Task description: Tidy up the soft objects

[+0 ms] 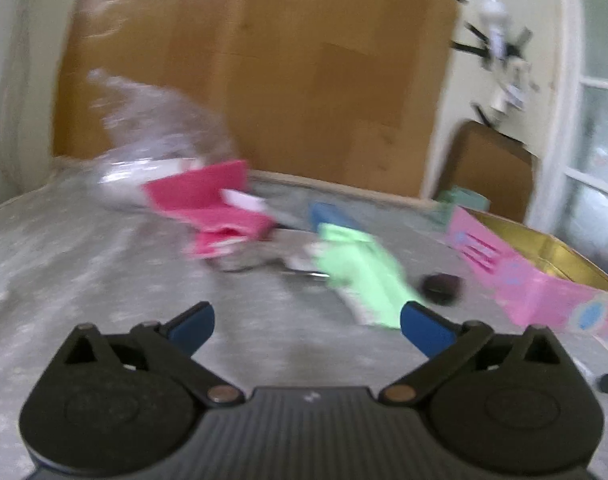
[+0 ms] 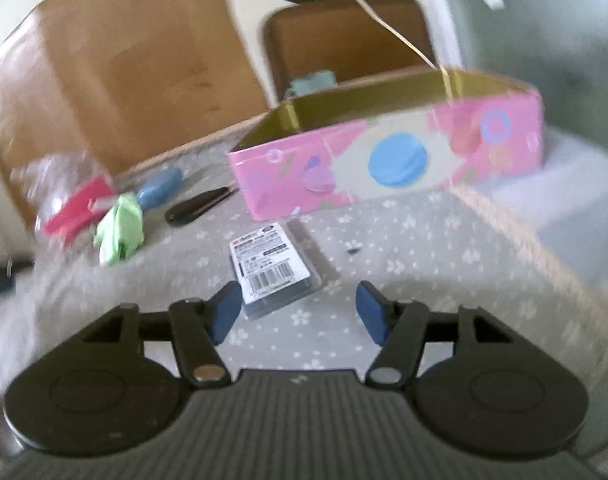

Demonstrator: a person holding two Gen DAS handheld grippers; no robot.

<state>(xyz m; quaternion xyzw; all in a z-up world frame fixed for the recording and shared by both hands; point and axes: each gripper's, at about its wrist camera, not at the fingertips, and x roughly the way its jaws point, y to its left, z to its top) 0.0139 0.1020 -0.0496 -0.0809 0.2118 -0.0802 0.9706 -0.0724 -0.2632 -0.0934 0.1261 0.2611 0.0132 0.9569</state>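
The left hand-held gripper (image 1: 307,326) is hanging low over the table (image 1: 84,264), its blue pads spread wide with nothing between them. Ahead, a light green cloth (image 1: 358,270) is lying crumpled, just past the right pad. Behind it a blue object (image 1: 330,214) is showing, and to the left a pink cloth (image 1: 214,204) is resting against a clear plastic bag (image 1: 152,140). A pink box (image 1: 516,276) is standing open at the right, a small dark object (image 1: 442,286) near it. The picture is blurring.
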